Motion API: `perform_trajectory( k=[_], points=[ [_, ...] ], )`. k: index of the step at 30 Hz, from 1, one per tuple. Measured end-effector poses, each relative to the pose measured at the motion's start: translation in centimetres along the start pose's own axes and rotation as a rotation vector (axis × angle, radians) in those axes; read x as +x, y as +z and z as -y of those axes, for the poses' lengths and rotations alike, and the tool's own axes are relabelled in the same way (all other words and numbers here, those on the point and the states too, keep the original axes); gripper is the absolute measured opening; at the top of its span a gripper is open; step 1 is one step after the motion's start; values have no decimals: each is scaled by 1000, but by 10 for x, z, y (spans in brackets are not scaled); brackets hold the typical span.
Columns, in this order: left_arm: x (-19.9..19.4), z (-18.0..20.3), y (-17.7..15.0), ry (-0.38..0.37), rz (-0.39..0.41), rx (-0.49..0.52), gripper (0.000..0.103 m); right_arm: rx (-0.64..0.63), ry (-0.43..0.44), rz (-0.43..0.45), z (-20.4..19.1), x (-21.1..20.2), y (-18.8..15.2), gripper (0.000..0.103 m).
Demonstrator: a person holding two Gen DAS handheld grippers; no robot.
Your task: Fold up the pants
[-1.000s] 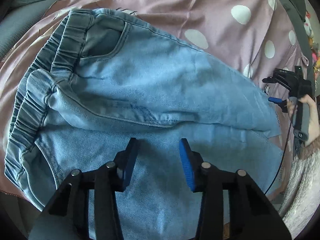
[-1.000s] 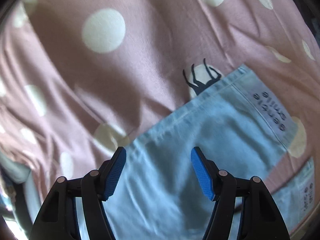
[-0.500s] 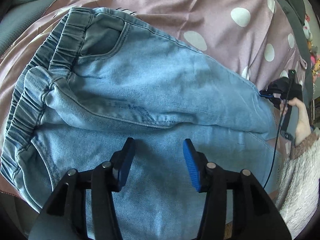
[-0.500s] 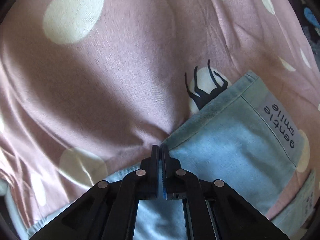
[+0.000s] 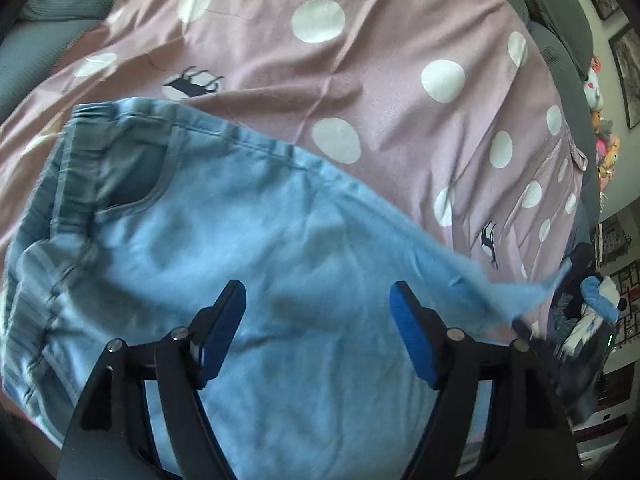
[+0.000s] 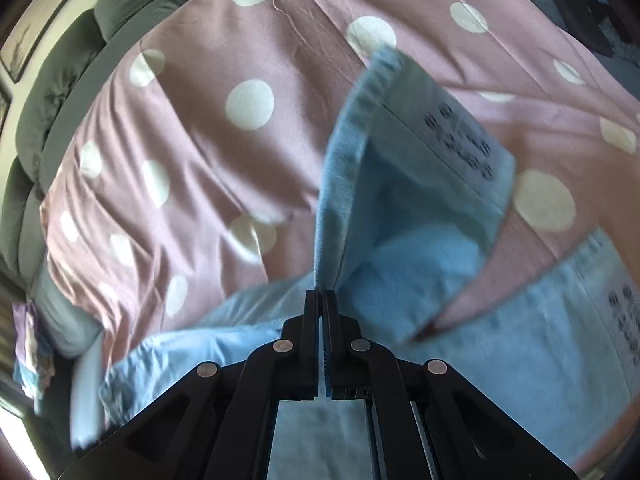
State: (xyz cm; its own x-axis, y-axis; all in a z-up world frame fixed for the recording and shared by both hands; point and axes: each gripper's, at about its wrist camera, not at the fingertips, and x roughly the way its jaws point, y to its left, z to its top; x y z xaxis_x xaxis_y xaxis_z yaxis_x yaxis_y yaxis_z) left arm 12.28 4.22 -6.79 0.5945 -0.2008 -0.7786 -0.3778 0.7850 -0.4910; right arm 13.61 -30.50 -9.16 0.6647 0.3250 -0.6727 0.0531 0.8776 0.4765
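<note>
Jaws of the left gripper [image 5: 318, 328], black-framed with blue pads, stand wide apart low in the left wrist view. They have just been opening further; nothing is pressed between them, and light blue denim lies under the gap.

Right gripper [image 6: 322, 300], of the same build, is clenched. Its pads meet on the hem edge of one leg of the light blue denim pants [image 5: 256, 232]. That leg end [image 6: 404, 184] is lifted off the bed and stands up and away from the fingertips. A pale label with dark lettering, too blurred to read, shows near the cuff. The other leg end [image 6: 560, 320] lies flat at the right of the right wrist view and carries a similar label.

In the left wrist view the pants lie spread across the near half of the bed. The elastic waistband [image 5: 52, 208] is at the left, with a pocket just beside it. The legs run to the right, where the raised end blurs at the frame edge. Whether the right gripper shows there cannot be told.

Beyond the pants, on the far side, lies the mauve bed sheet with white polka dots [image 5: 380, 64], printed with small dark deer figures. A grey padded headboard [image 6: 60, 72] borders the sheet at the far left of the right wrist view.
</note>
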Motion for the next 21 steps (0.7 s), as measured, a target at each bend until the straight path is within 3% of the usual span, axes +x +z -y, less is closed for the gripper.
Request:
perform_trajectory(
  k=[6,9,12,13,14,17,21],
  points=[
    [41,28,52,38,18,-25,73,18,-4,-20,-4,20,5,2],
    [65,38,70,93,-1,-18,67,38,5,-27,-2,24,5,2],
    [91,34,79,126,-71,-42,47,50,16,-35,2,26,3,2],
    [98,30,80,131,-93,-57,35,56,23,-36,3,26,2,2],
    [101,28,80,143,-93,-62,25,57,29,-38,4,26,2,2],
    [100,18,78,148,-63,-81,9,55,31,-50,4,31,0,2],
    [59,12,65,47,-5,-91,6,39,17,-23,1,23,2,2]
  ],
)
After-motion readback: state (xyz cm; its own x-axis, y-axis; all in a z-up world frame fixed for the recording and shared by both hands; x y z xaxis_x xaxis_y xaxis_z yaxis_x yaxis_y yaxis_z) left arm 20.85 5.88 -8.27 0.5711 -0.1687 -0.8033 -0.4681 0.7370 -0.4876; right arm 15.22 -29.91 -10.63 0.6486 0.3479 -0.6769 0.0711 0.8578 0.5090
